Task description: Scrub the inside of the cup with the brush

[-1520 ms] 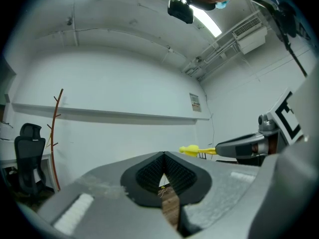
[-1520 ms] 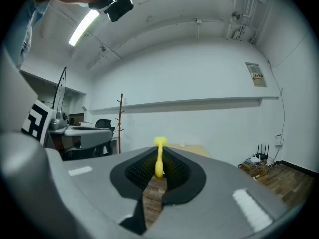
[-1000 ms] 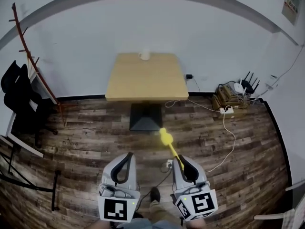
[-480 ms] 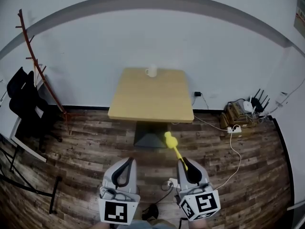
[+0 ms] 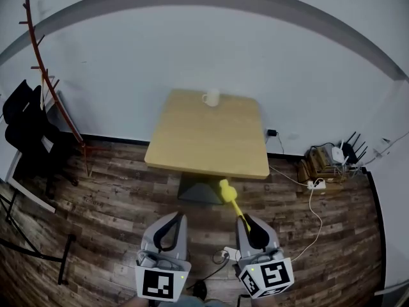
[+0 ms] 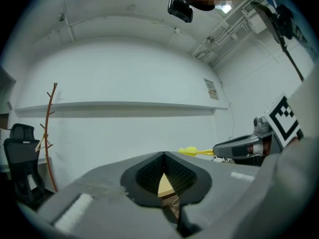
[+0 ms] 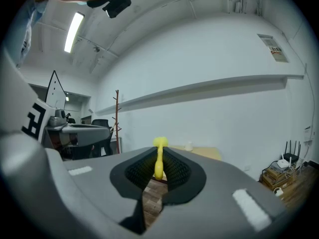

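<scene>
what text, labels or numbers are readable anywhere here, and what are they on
No text can be read in any view.
wall notice: printed lines, too small and blurred to read.
square markers on the left cube and the right cube: black-and-white patterns only, no words or numbers.

The left gripper (image 6: 163, 156) has its jaws closed together with nothing between them; a sliver of tan table (image 6: 165, 185) shows through the notch below the tips. To the right, a yellow brush (image 6: 191, 152) sticks out from the right gripper (image 6: 243, 147). A reddish coat stand (image 6: 49, 128) and black chair (image 6: 19, 158) stand at the left against the white wall (image 6: 124, 73).
</scene>
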